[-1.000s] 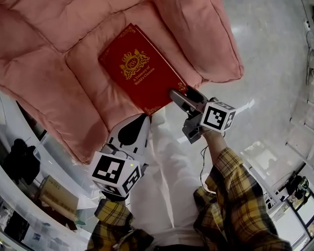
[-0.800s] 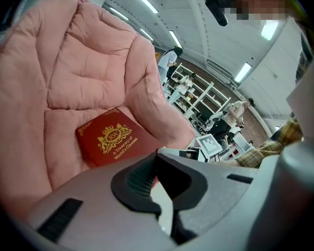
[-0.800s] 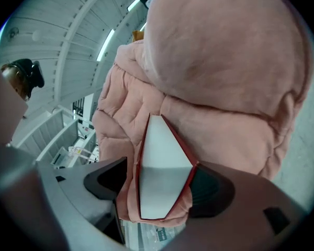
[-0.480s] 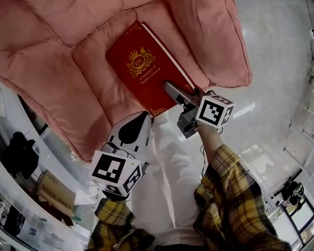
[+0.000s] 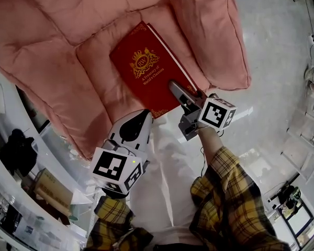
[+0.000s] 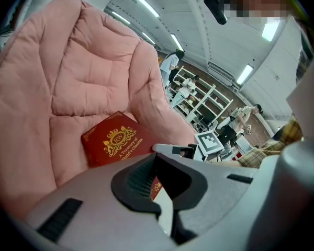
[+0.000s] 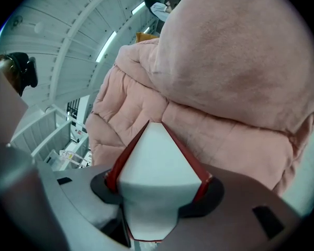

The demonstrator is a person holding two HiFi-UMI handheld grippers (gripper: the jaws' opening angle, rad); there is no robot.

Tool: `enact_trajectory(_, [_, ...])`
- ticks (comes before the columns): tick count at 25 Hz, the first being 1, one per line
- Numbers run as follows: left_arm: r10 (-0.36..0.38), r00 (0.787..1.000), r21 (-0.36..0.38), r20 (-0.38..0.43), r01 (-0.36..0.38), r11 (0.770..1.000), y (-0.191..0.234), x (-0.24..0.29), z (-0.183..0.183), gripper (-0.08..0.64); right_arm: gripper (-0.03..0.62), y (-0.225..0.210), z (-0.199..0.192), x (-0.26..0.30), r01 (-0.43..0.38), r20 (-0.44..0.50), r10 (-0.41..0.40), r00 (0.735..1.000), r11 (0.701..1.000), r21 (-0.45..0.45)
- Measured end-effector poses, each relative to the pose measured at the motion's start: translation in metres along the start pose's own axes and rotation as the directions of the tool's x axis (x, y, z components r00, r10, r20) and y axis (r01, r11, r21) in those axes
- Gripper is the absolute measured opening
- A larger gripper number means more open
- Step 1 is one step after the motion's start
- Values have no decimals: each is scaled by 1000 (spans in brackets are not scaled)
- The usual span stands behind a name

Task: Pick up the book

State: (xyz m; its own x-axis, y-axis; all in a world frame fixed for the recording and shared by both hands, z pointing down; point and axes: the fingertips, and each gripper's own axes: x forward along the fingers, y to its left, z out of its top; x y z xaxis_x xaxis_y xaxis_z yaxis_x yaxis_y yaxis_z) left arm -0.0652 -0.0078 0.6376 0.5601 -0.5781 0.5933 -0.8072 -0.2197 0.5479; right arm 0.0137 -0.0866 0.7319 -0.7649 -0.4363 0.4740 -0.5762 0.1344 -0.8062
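Red book (image 5: 146, 67) on pink armchair (image 5: 47, 41) seat, front edge. Right gripper (image 5: 176, 87) jaws just closing, now pinching book's near corner. Left gripper (image 5: 143, 116) pressed together, empty. Glossy pale floor (image 5: 275, 41).

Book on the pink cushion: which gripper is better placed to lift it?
Right. The right gripper has just been closing its jaws, and the book has its near corner between them. The left gripper holds nothing, jaws together.

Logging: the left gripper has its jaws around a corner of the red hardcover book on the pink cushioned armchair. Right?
Wrong side: the right gripper has its jaws, which have just been closing, around a corner of the red hardcover book on the pink cushioned armchair. The right gripper view shows it.
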Motion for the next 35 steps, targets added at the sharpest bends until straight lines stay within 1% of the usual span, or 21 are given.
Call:
enact_trajectory(3, [4,1000,8,10,-4,1000,-4,-4,9,5,261,4,2,-8,14,8,-14,1000,1000,18])
enact_trajectory(6, [7,1000,19,30,-7,1000,-7,-15,20,5,259,17,1,-12,27,5,-27,1000,1000,16])
enact_trajectory(11, [15,997,42,78,-18,999,-24,-28,49,4,255,45,19,-26,13,15,-13,1000,1000,-2])
enact_trajectory(14, [21,994,53,105,-27,998,-40,-33,70,5,253,65,30,-34,-2,-6,2,1000,1000,-25])
enact_trajectory(18, [21,990,54,139,-29,998,-66,-50,97,5,253,98,39,-51,-17,-28,17,999,1000,-18])
enact_trajectory(20, [21,987,59,161,-31,998,-74,-63,109,5,253,117,45,-60,-24,-22,24,999,1000,-17])
enact_trajectory(24, [27,981,77,192,-42,996,-89,-94,129,5,253,163,54,-79,-74,9,74,997,997,5])
enact_trajectory(30, [12,969,101,245,-38,994,-123,-134,162,4,253,232,76,-116,-121,19,120,993,993,17])
enact_trajectory(33, [3,963,113,268,-35,993,-143,-153,179,5,253,257,89,-135,-153,45,151,988,987,49])
enact_trajectory(35, [8,960,142,280,-50,989,-154,-165,191,4,253,274,98,-146,-190,69,185,980,978,82])
